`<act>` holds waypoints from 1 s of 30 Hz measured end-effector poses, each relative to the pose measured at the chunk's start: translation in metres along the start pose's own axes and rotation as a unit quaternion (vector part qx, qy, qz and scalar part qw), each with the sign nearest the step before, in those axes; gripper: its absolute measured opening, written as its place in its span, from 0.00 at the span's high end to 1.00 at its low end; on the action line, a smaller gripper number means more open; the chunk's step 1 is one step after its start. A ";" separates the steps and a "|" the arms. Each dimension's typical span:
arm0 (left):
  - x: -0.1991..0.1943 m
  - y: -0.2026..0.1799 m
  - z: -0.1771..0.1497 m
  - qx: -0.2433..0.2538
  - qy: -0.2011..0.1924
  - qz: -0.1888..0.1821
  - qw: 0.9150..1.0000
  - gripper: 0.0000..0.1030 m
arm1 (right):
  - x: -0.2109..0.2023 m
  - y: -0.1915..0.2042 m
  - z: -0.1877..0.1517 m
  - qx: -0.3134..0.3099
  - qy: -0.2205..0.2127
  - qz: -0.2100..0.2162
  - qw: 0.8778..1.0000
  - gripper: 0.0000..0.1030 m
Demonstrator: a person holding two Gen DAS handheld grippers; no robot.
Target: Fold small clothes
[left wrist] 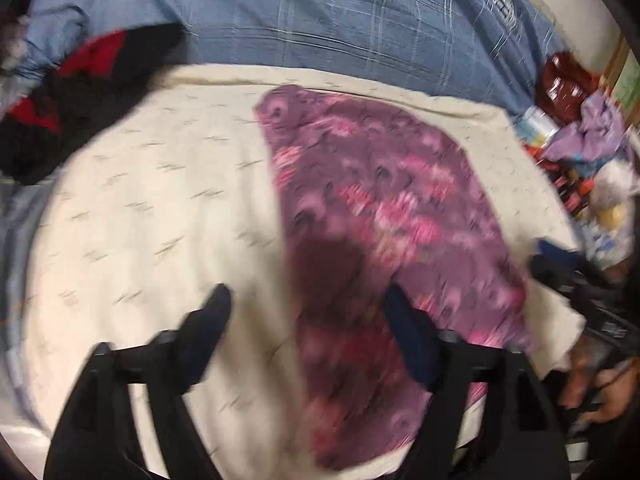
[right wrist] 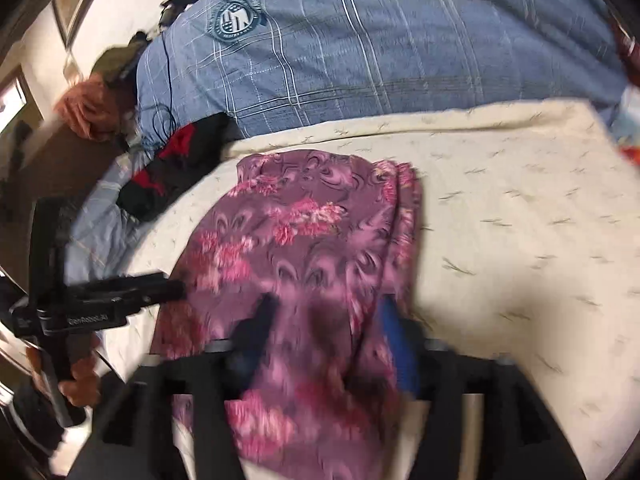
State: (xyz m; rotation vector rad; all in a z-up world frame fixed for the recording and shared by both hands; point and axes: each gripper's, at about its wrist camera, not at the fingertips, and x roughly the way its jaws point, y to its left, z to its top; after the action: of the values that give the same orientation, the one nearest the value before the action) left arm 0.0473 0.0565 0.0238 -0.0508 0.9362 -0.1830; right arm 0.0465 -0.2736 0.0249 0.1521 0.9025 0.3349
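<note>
The purple floral garment [right wrist: 304,248] lies flat on the cream dotted cloth [right wrist: 500,216], which serves as a clean folding surface over the blue plaid bedspread [right wrist: 360,48]. It already looks doubled lengthwise, with stacked edges along its 3 o'clock side, so a crosswise fold seems to be what is left.

In the left wrist view, the left gripper [left wrist: 308,300] hovers released, fingers spread wide. One finger is over bare cloth at 7 o'clock and the other over the garment [left wrist: 380,200], bracketing its long edge, probably to pinch it.

In the right wrist view, the right gripper [right wrist: 328,312] is also released. Both its fingers are over the near end of the fabric at 6 o'clock, holding nothing that I can make out through the blur.

A black and red garment [right wrist: 172,168] waits at 10 o'clock, off the cloth, and a heap of mixed clothes [left wrist: 588,148] sits at 3 o'clock.
</note>
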 end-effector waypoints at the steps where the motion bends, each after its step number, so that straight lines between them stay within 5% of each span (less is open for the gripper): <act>1: -0.005 -0.001 -0.010 0.004 -0.006 0.015 1.000 0.18 | -0.004 0.004 -0.001 -0.009 0.002 -0.021 1.000 0.20; 3: -0.012 -0.004 -0.029 0.012 -0.004 0.036 0.999 0.18 | -0.019 0.013 -0.014 -0.020 0.016 -0.070 0.997 0.05; 11: -0.039 -0.025 -0.092 0.045 -0.030 0.082 0.995 0.18 | -0.059 0.030 -0.065 -0.009 0.038 -0.099 0.994 0.00; 18: -0.049 -0.035 -0.098 0.058 -0.044 0.081 0.994 0.18 | -0.067 0.043 -0.074 -0.039 0.028 -0.176 0.983 0.00; 30: -0.050 -0.058 -0.100 0.092 -0.035 0.089 0.991 0.18 | -0.077 0.049 -0.072 -0.094 0.016 -0.235 0.967 0.00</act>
State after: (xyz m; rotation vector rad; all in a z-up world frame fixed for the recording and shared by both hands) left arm -0.0701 0.0122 0.0112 0.1951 0.8461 -0.1004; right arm -0.0652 -0.2549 0.0511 -0.2425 0.9041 -0.0213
